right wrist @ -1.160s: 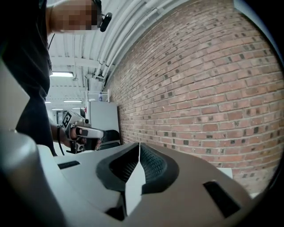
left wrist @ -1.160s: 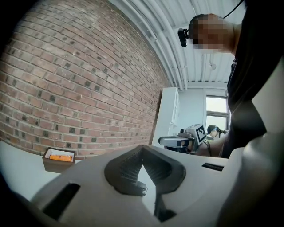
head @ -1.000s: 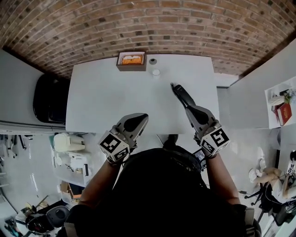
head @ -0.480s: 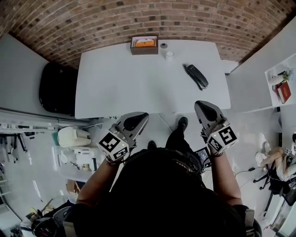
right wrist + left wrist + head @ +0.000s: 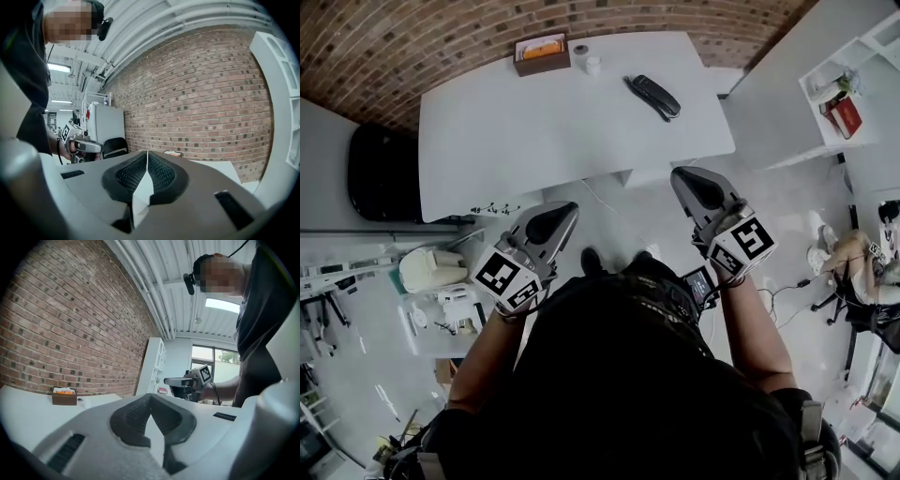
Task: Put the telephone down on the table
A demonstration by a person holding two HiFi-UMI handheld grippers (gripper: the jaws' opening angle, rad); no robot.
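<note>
Starting closest to me: both grippers are held out in front of my chest, over the floor and short of the table. My left gripper (image 5: 555, 217) has its fingers clenched on nothing, and in the left gripper view (image 5: 150, 412) the pads meet with only air around them. Same deal for my right gripper (image 5: 692, 185): jaws pressed together, nothing in them (image 5: 146, 174).

Further out is the white table (image 5: 525, 131), and the telephone (image 5: 654, 96) is lying flat on its right-hand part, well apart from both grippers. So I'd say the job is basically done. Past it, at the far edge by the brick wall (image 5: 384, 47), sit a small brown box (image 5: 542, 53) and two little white cups (image 5: 588, 58).

What could still go wrong? The phone isn't that far from the table's right edge, so if I swing the right gripper back in carelessly I could knock it towards the drop. Nothing's pinning it down, so a bump to the table itself could slide it as well. Best to leave it alone, I reckon.
</note>
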